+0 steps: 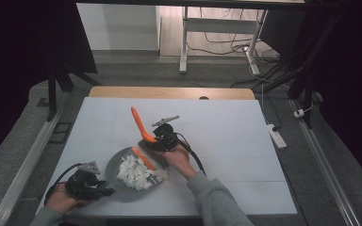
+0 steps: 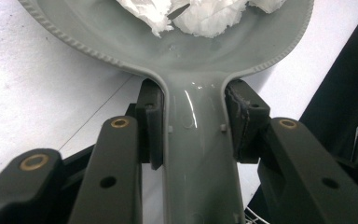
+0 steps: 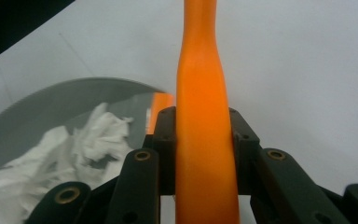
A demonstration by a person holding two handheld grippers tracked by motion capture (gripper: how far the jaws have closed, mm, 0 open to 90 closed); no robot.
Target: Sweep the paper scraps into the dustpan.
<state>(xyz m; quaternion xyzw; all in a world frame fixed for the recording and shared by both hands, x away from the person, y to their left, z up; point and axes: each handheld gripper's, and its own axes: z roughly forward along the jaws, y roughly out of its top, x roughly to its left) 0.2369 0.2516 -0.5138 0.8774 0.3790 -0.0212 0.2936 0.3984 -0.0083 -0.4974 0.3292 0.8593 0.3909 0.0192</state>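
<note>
Paper shreds [image 1: 134,173] in pan [image 1: 114,165], spatula [image 1: 141,126] over its far rim, table [image 1: 226,141] beneath

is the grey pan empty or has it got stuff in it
Not empty. The grey pan holds a heap of torn white paper pieces, and the working end of the orange spatula reaches down into it beside them.

One grey pan [image 1: 122,165] at lower left of centre; one orange spatula [image 1: 140,125] just above it; one heap of white shredded paper [image 1: 135,173] inside; two grippers, left gripper [image 1: 107,190] and right gripper [image 1: 156,140]; one white table [image 1: 235,155].
</note>
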